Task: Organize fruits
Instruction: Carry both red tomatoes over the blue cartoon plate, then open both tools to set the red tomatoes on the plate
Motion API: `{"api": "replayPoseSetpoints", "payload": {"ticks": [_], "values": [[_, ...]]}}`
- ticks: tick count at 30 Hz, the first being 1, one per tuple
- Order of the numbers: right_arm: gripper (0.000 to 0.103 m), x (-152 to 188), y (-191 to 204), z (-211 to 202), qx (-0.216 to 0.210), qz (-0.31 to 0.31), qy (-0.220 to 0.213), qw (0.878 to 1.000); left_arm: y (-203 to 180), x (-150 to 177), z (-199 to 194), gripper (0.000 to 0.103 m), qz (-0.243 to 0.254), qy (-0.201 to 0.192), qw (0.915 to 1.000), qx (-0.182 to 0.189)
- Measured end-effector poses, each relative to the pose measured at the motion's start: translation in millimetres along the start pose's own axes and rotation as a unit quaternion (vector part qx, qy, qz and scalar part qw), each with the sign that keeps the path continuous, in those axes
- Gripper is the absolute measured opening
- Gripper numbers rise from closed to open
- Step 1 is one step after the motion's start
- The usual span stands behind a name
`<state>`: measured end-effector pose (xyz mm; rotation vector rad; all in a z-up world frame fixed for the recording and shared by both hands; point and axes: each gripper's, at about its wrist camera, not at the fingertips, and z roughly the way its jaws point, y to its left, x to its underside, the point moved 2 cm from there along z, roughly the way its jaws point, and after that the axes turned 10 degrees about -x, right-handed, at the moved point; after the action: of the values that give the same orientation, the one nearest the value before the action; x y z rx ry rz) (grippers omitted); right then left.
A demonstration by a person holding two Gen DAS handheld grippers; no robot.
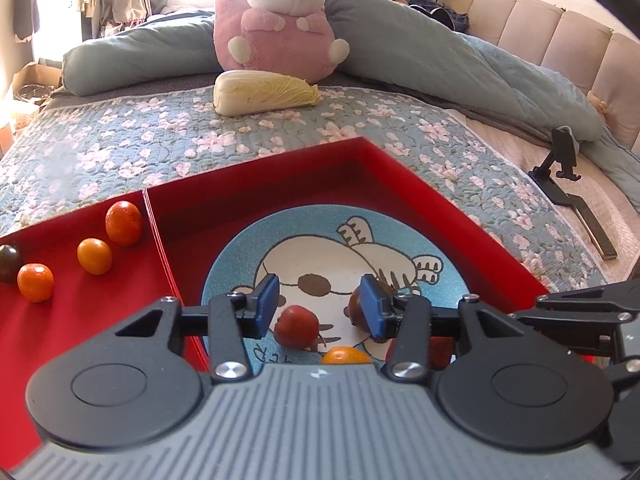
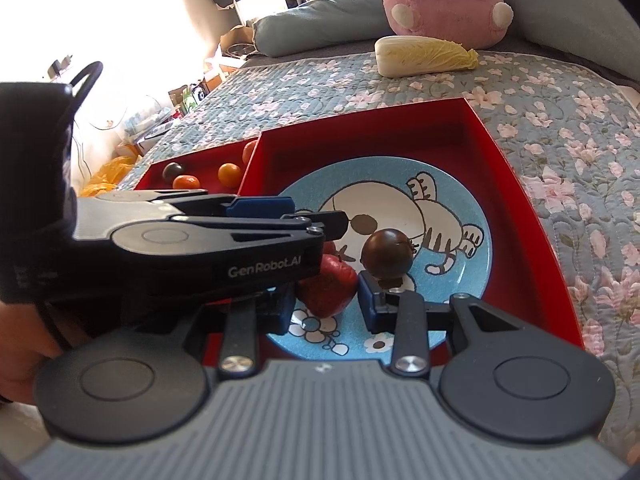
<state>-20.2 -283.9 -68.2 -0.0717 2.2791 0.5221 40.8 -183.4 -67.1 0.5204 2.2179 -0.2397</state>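
Now mid-sort: red tray (image 1: 460, 204) under my fingers, blue plate (image 1: 432, 240) ahead. Left gripper (image 1: 320, 306) wide, red fruit (image 1: 297, 326) between pads, dark fruit (image 2: 387, 252) by right pad. Right gripper (image 2: 325, 303) wide around strawberry (image 2: 328, 290). Next: close, lift gently.

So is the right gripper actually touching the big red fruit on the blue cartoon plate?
Cannot tell. In the right wrist view the right gripper brackets the big red fruit, but the left gripper covers one side, so neither contact nor gap shows plainly.
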Motion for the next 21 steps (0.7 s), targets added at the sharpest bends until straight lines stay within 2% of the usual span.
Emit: {"api": "replayPoseSetpoints", "payload": {"ticks": [7, 21], "values": [[0.037, -4, -8, 0, 0.019, 0.003, -0.004, 1.000, 13, -4, -16, 0.051, -0.018, -0.013, 0.9997, -0.001], [0.037, -23, -12, 27, 0.040, -0.009, 0.001, 0.999, 39, 1, -32, 0.054, -0.040, -0.019, 0.9989, -0.018]]}}
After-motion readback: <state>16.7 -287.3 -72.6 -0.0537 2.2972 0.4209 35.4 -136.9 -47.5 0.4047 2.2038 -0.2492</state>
